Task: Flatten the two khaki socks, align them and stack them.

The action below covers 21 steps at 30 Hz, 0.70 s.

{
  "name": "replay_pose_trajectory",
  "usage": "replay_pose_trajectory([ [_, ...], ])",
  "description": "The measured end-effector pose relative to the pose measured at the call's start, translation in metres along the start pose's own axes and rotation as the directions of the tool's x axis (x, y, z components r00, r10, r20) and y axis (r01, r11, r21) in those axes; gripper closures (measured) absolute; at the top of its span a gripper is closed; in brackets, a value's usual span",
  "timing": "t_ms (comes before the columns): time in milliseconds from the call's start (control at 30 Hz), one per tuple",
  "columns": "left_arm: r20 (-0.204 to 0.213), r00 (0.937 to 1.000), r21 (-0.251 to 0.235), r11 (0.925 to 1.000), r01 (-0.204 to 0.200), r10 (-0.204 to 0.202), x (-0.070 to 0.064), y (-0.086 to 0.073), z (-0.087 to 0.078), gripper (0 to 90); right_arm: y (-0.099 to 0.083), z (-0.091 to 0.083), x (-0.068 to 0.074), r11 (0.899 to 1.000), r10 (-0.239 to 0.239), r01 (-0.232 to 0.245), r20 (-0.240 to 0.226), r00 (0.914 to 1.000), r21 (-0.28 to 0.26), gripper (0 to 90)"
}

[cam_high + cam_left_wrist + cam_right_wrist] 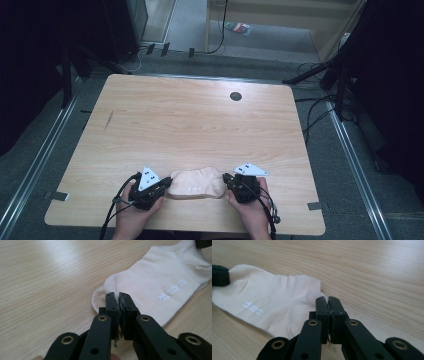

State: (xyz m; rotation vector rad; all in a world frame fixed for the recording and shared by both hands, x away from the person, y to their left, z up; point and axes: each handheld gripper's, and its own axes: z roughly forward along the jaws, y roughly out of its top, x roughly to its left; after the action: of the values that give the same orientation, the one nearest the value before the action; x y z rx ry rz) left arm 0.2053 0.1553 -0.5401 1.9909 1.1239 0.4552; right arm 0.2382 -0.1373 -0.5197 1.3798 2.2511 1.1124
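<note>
Both hands sit at the near edge of the light wooden table (200,120), where the left gripper (119,296) has its jaws pinched on the toe end of a cream ankle sock (196,183) and the right gripper (327,300) has its jaws pinched on the cuff end. Between them, the sock lies flat on the wood. Beyond it the tabletop runs bare to a dark round grommet (235,96) near the far edge, with grey floor and cables (315,107) around the table.

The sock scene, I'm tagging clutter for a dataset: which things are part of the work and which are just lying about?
In the work:
sock
left tongs, shut on its toe end
right tongs, shut on its cuff end

Lying about:
packet on the floor
cables beside the table
</note>
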Motion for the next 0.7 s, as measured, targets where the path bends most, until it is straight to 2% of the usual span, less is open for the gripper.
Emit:
replay_pose_trajectory([
  [33,0.013,0.9999,0.004,1.0,-0.001,0.001,-0.001,-0.001,0.002,85.0,-0.001,0.001,0.0,1.0,-0.003,0.003,0.002,1.0,0.002,88.8],
  [100,0.016,0.9999,-0.003,1.0,-0.006,0.006,-0.003,-0.002,0.002,75.6,-0.002,0.003,-0.002,1.0,0.004,-0.004,-0.007,1.0,0.011,86.9],
  [167,-0.007,1.0,-0.029,0.9996,0.002,-0.002,-0.002,0.0,0.0,58.9,-0.003,0.003,-0.003,1.0,0.009,-0.009,-0.023,0.9997,0.0,69.8],
  [200,-0.011,0.9999,-0.049,0.9987,0.009,-0.01,-0.001,0.0,-0.003,53.8,-0.003,0.002,-0.004,1.0,0.015,-0.015,-0.021,0.9997,-0.013,62.3],
  [267,-0.017,0.9993,-0.091,0.9954,0.032,-0.033,0.003,0.001,-0.009,50.6,-0.002,-0.004,-0.004,0.998,0.037,-0.038,-0.023,0.9991,-0.052,58.5],
  [300,-0.017,0.9986,-0.124,0.9911,0.048,-0.051,0.007,0.002,-0.014,51.3,-0.001,-0.006,-0.004,0.997,0.042,-0.044,-0.022,0.9989,-0.069,59.8],
  [367,0.007,0.9983,-0.154,0.9863,0.058,-0.058,0.009,0.003,-0.018,61.9,0.0,-0.014,0.0,0.991,0.048,-0.051,-0.027,0.9985,-0.123,69.1],
  [433,0.042,0.9978,-0.144,0.9881,0.056,-0.05,0.008,0.004,-0.016,71.4,-0.001,-0.015,0.005,0.99,0.036,-0.041,-0.044,0.9984,-0.134,74.9],
  [500,0.078,0.9954,-0.113,0.9916,0.064,-0.055,0.007,0.002,-0.009,80.7,-0.002,-0.01,0.012,0.994,0.006,-0.013,-0.06,0.9982,-0.111,79.6],
  [567,0.061,0.9965,-0.087,0.9943,0.062,-0.057,0.007,0.0,-0.002,83.1,-0.004,-0.002,0.017,0.997,0.002,-0.008,-0.082,0.9967,-0.074,81.3],
  [700,0.013,0.9984,-0.019,0.9983,0.056,-0.056,0.009,-0.006,0.008,80.6,-0.009,0.012,0.017,1.0,0.004,-0.004,-0.057,0.9984,-0.003,83.2],
])
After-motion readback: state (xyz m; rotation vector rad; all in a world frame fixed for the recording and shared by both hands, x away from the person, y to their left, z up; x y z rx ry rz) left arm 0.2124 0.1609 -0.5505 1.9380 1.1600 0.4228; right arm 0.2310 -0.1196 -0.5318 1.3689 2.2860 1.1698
